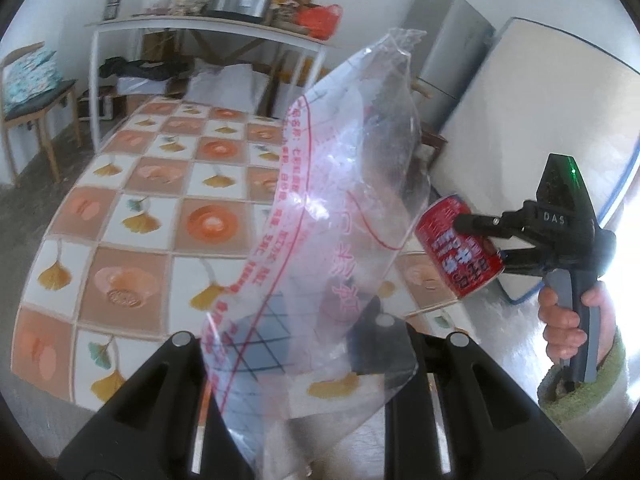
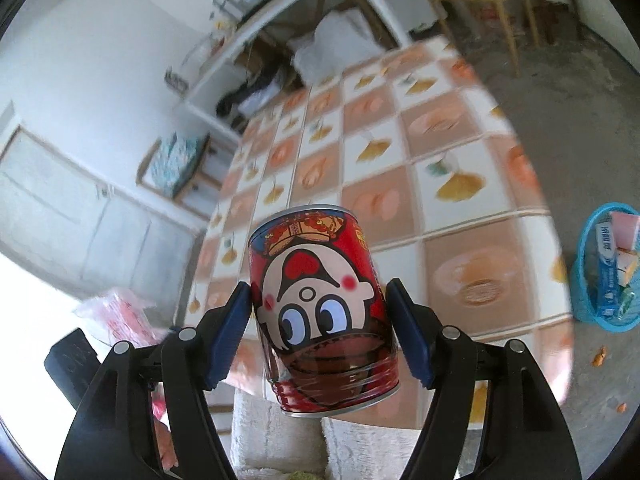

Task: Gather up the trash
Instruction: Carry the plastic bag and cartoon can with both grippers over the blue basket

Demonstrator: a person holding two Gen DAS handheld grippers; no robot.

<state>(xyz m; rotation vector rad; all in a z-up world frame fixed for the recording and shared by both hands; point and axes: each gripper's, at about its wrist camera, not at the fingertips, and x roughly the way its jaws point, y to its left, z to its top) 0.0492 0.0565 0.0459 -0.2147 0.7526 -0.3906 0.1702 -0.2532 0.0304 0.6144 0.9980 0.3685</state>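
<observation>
A clear plastic bag (image 1: 340, 200) with red print stands up from my left gripper (image 1: 296, 360), which is shut on its lower part. To its right, a hand holds my right gripper (image 1: 480, 240), shut on a red drink can (image 1: 444, 252) close to the bag's edge. In the right wrist view the can (image 2: 320, 280), with a cartoon face, sits tilted between the blue pads (image 2: 236, 316) of the right gripper (image 2: 320, 308), above the tiled-pattern table (image 2: 440, 160). The bag (image 2: 120, 312) shows blurred at lower left.
A blue basket (image 2: 600, 280) with packaging stands on the floor right of the table. A chair (image 1: 32, 92), a cluttered white desk (image 1: 200, 24), a grey fridge (image 1: 452, 48) and a leaning board (image 1: 540, 120) ring the table (image 1: 140, 220). Orange scraps (image 2: 600, 356) lie on the floor.
</observation>
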